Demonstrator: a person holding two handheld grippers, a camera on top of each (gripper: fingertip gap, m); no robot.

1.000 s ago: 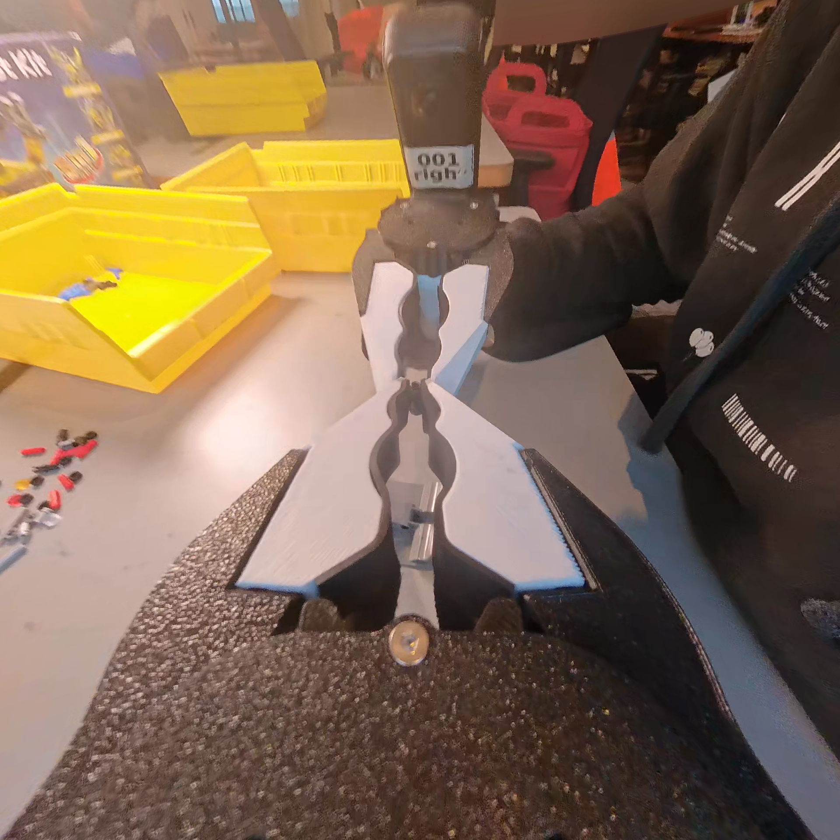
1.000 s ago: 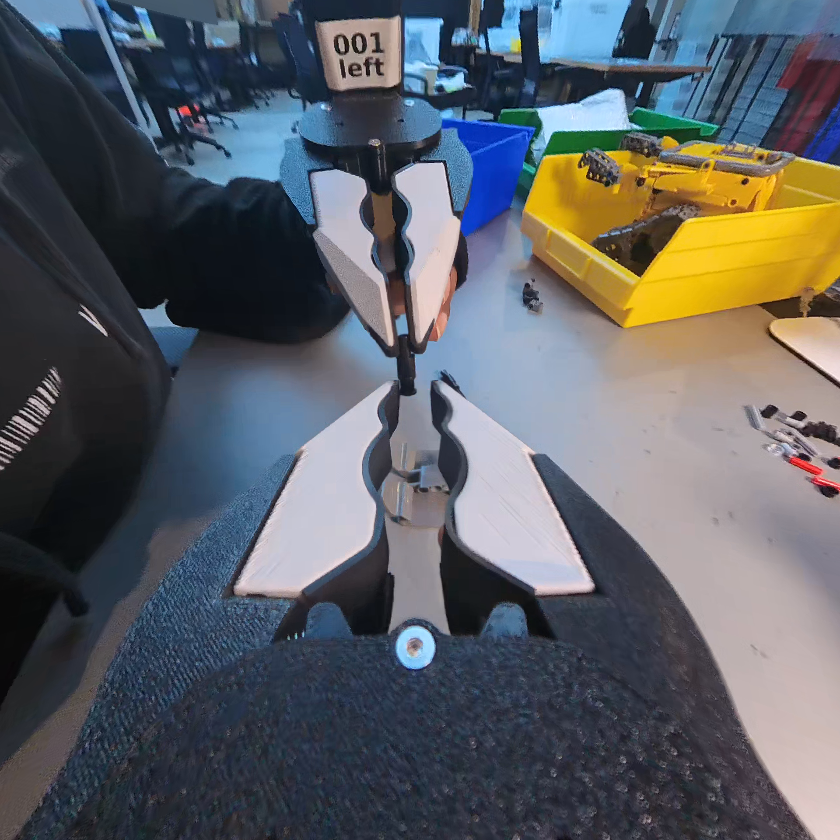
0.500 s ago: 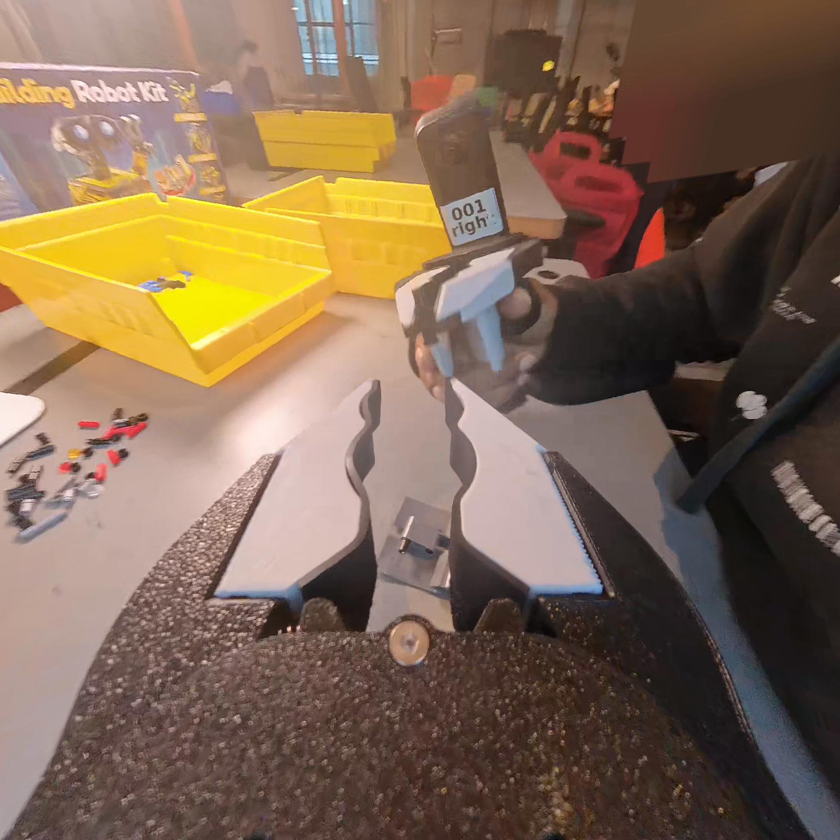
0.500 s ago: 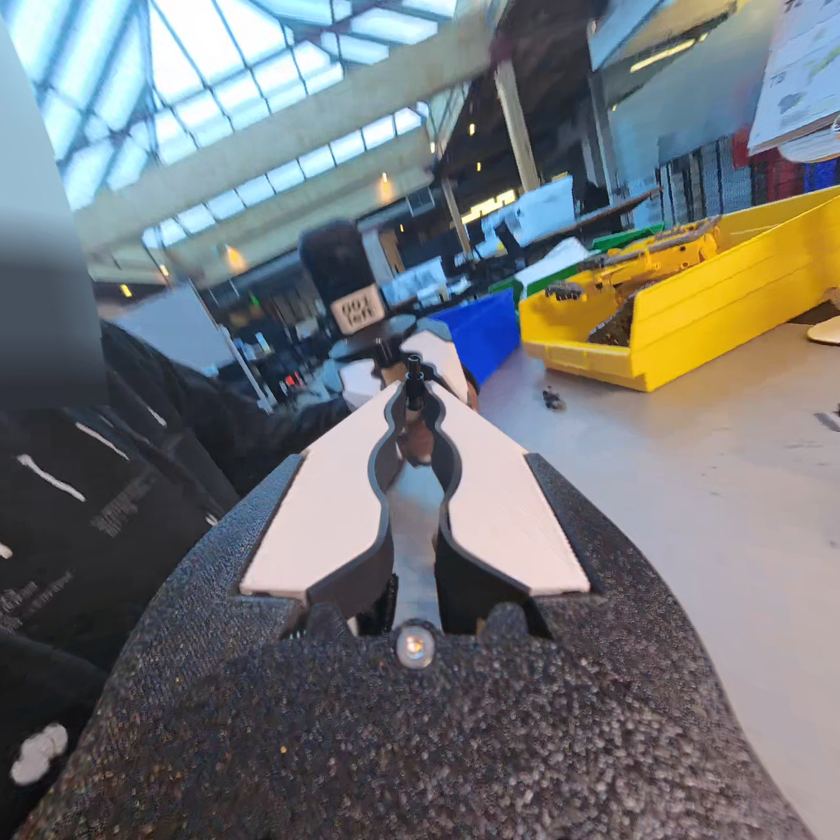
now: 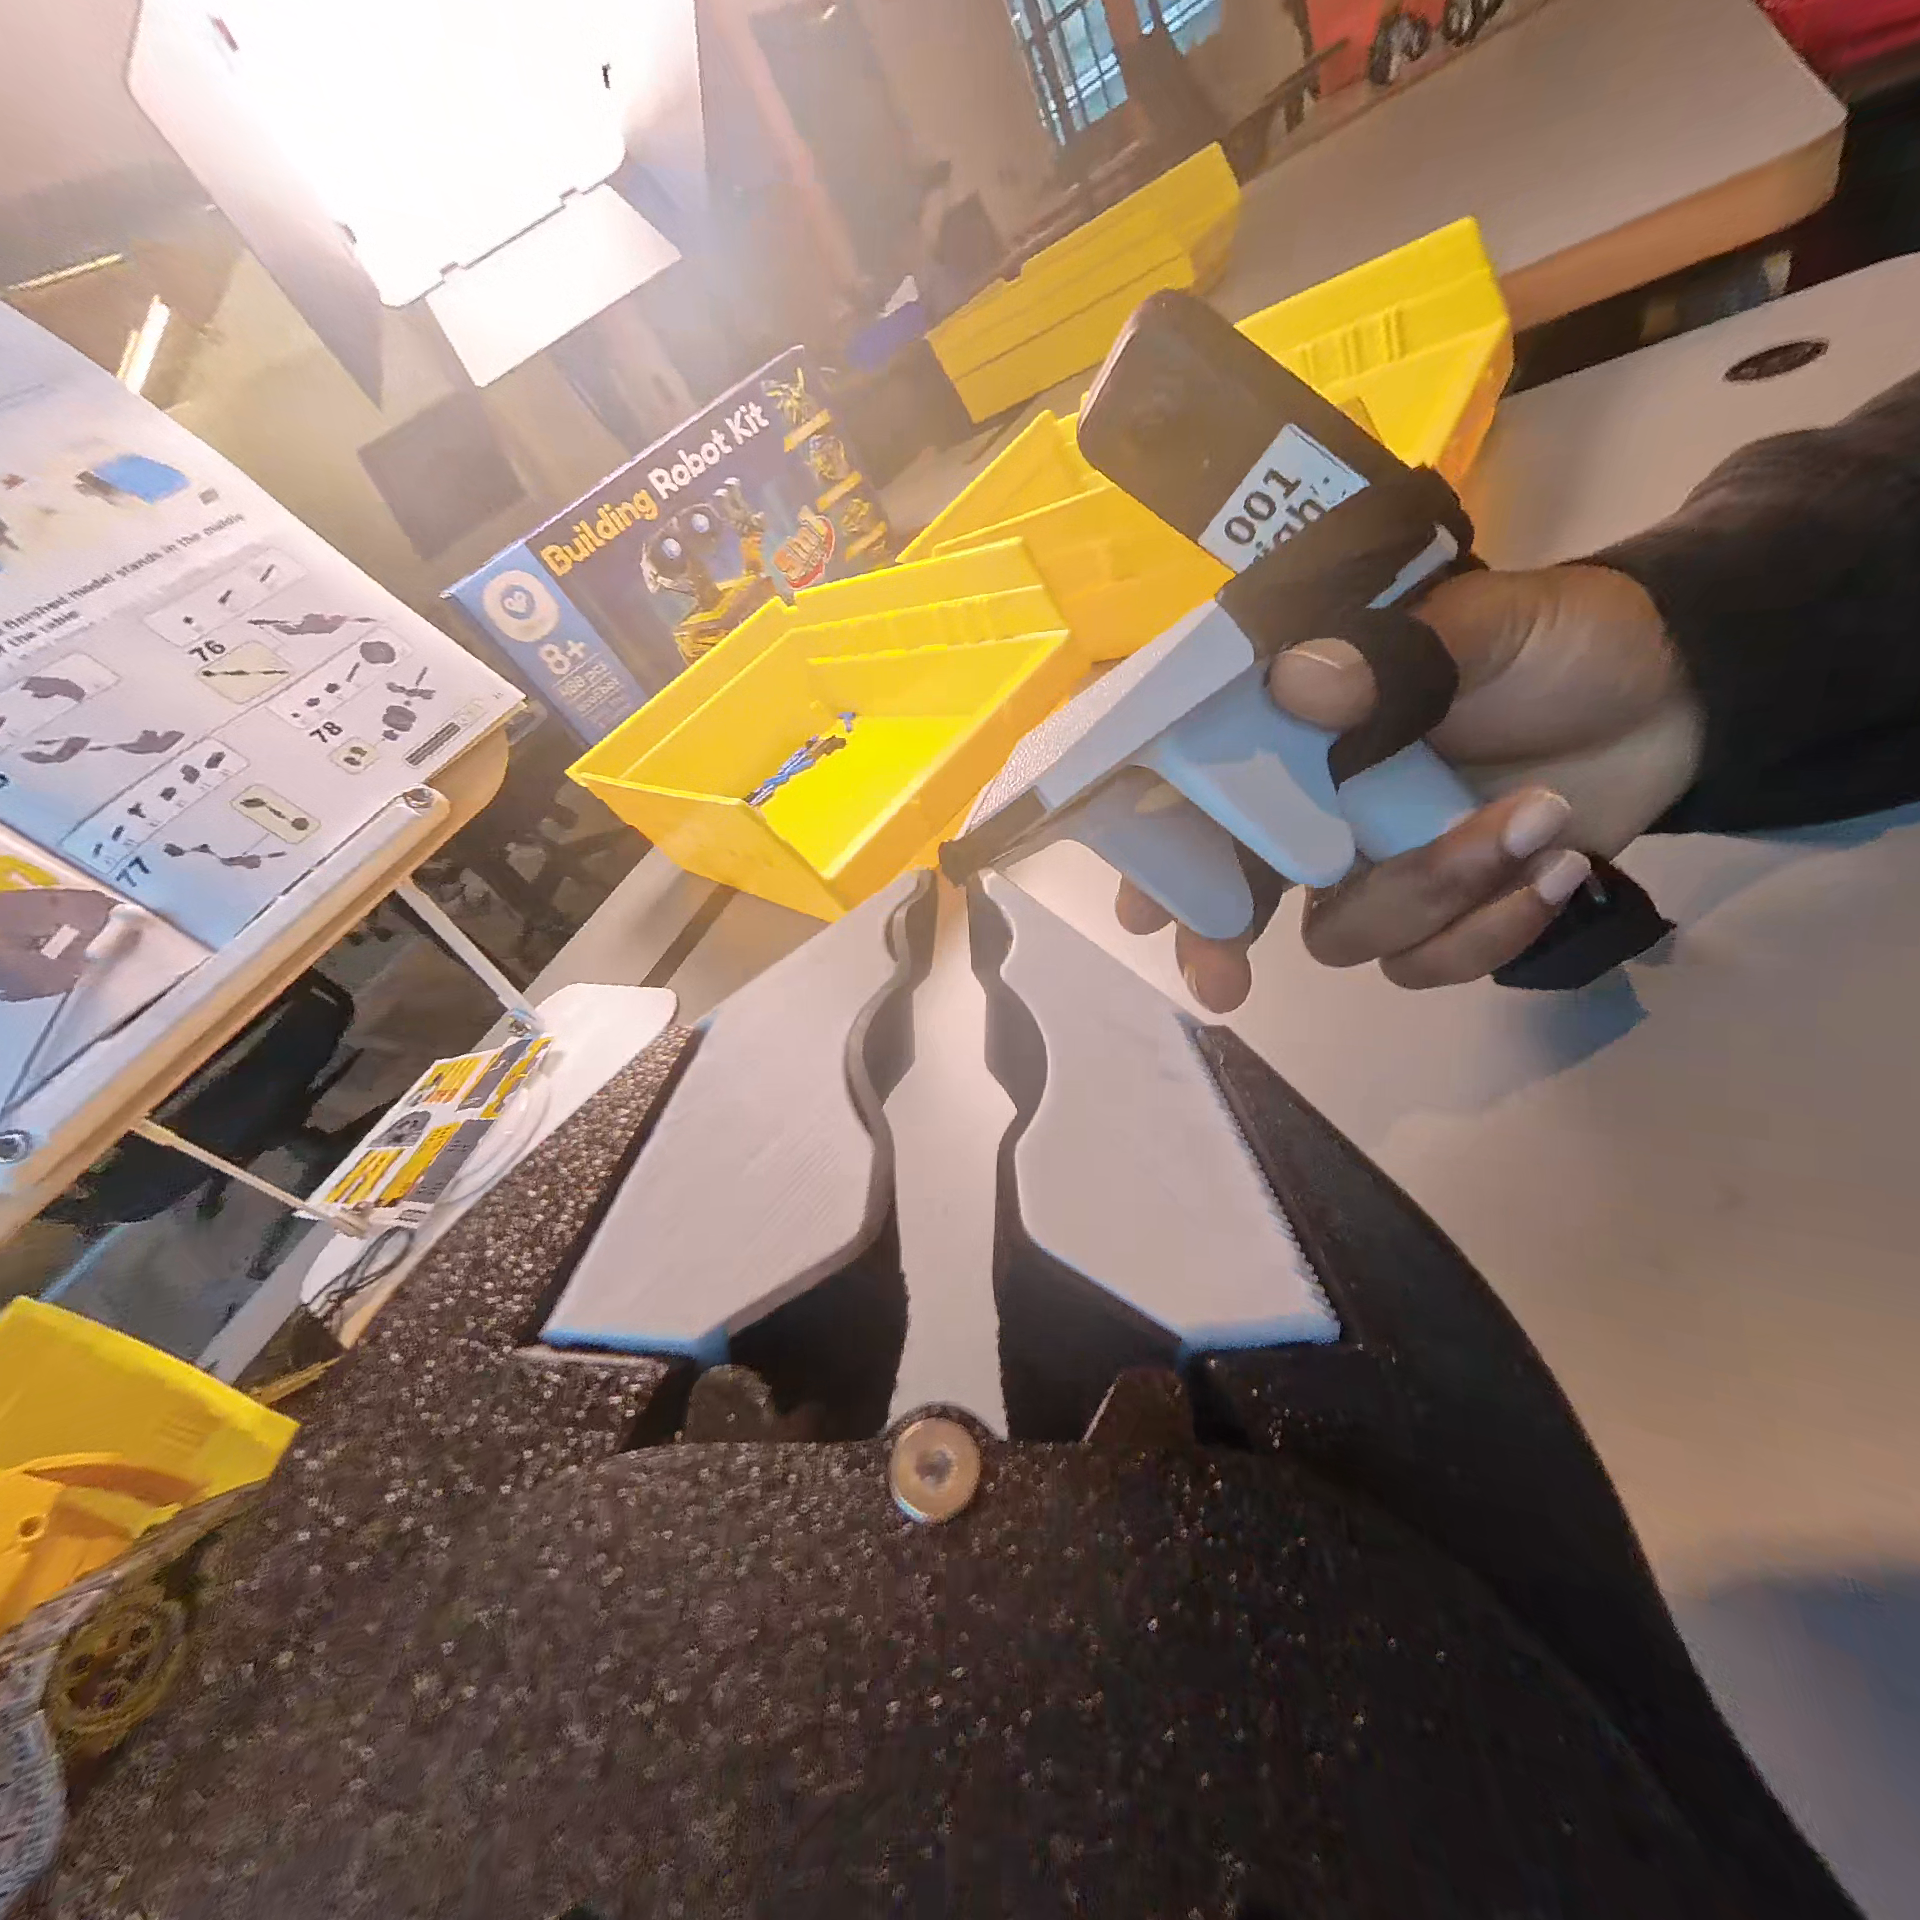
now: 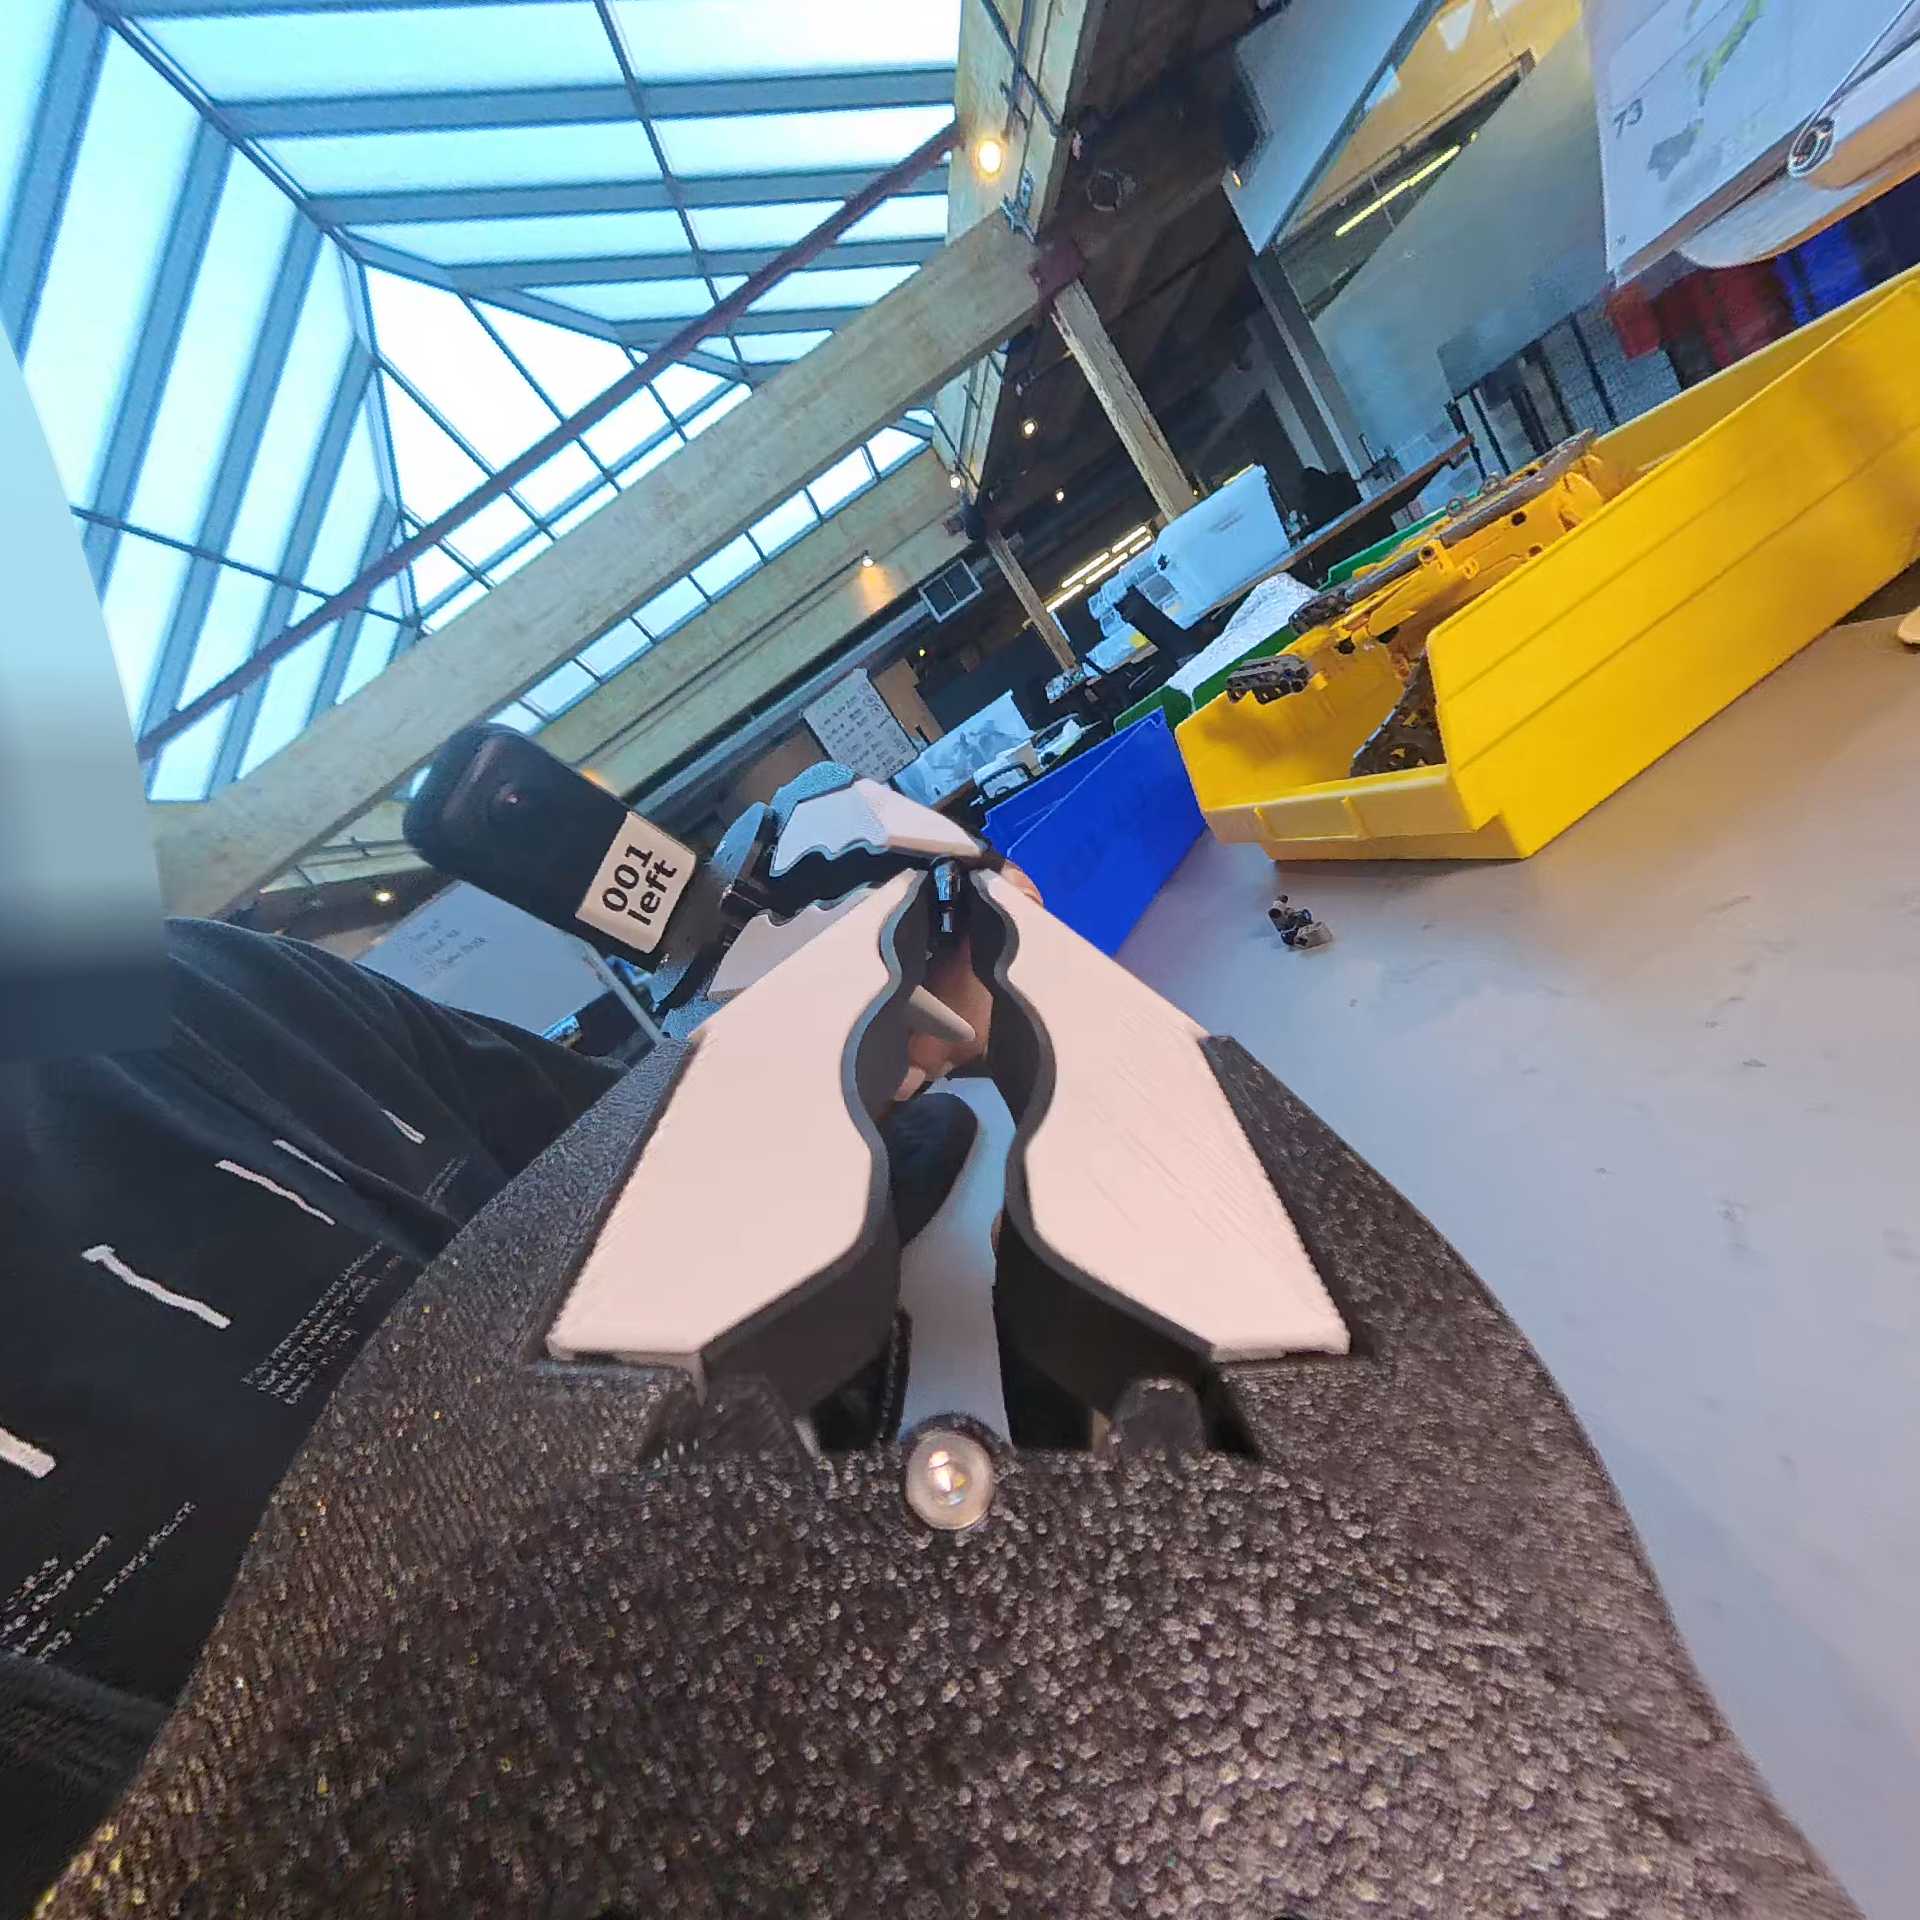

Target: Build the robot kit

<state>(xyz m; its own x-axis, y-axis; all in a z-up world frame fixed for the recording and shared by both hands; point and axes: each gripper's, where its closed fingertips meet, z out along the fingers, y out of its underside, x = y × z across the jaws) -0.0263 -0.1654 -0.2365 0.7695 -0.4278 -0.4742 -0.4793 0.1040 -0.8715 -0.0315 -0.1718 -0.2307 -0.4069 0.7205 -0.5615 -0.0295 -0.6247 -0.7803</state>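
Overhead, right gripper [image 6: 948, 902] pinches a small black peg [image 6: 943, 896] (left gripper [image 5: 948, 894] empty).

The small black pin [image 6: 945, 902] has passed from the left tool [image 5: 948, 896] to the right tool [image 6: 948, 891]; both have lifted and tilted off the tabletop [image 5: 1558, 1195].

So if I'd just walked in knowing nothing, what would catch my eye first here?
Probably the two hand-held grippers meeting tip to tip above the grey table: the right gripper pinches a small black peg, while the left gripper is slightly parted and empty. Next, the bright yellow bins: one just beyond the grippers in the left view, another holding a half-built yellow model in the right view.
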